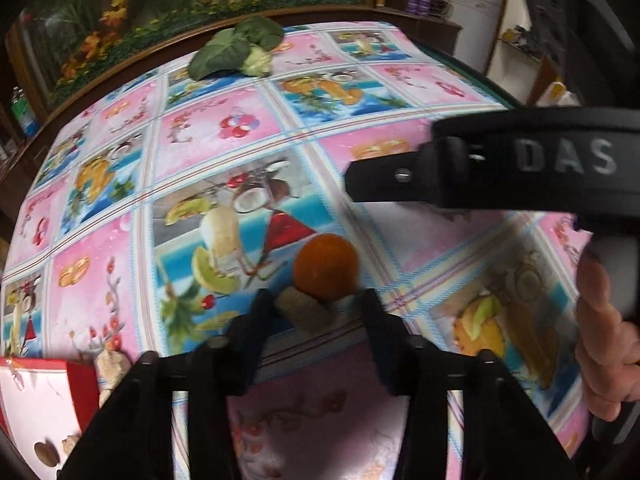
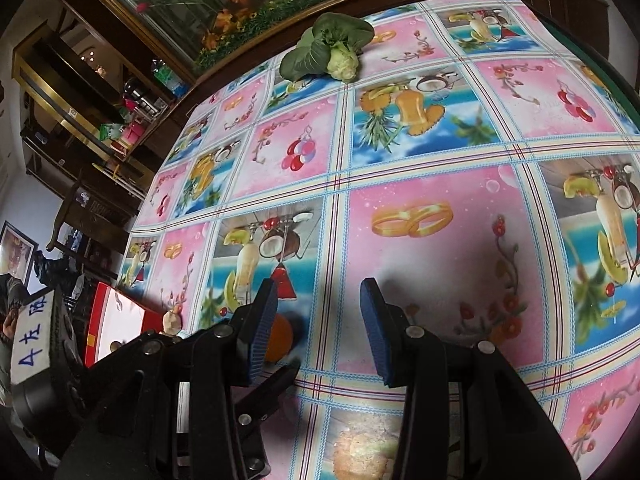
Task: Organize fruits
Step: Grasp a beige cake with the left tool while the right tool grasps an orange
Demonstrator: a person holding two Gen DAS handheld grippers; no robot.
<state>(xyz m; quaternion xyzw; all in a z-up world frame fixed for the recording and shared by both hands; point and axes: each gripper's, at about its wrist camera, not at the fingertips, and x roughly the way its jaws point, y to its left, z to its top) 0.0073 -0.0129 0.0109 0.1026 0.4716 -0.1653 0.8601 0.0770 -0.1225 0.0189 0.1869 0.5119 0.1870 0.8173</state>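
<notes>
An orange lies on the patterned tablecloth, touching a small beige-brown fruit in front of it. My left gripper is open, its fingers on either side of both fruits, just short of the orange. My right gripper is open and empty over a pink square of the cloth; its body crosses the left wrist view at the upper right. In the right wrist view the orange peeks out behind the left finger.
A leafy green vegetable lies at the table's far edge, also in the right wrist view. A red-rimmed white box holds brown pieces at the near left. A knobbly ginger-like piece lies beside it.
</notes>
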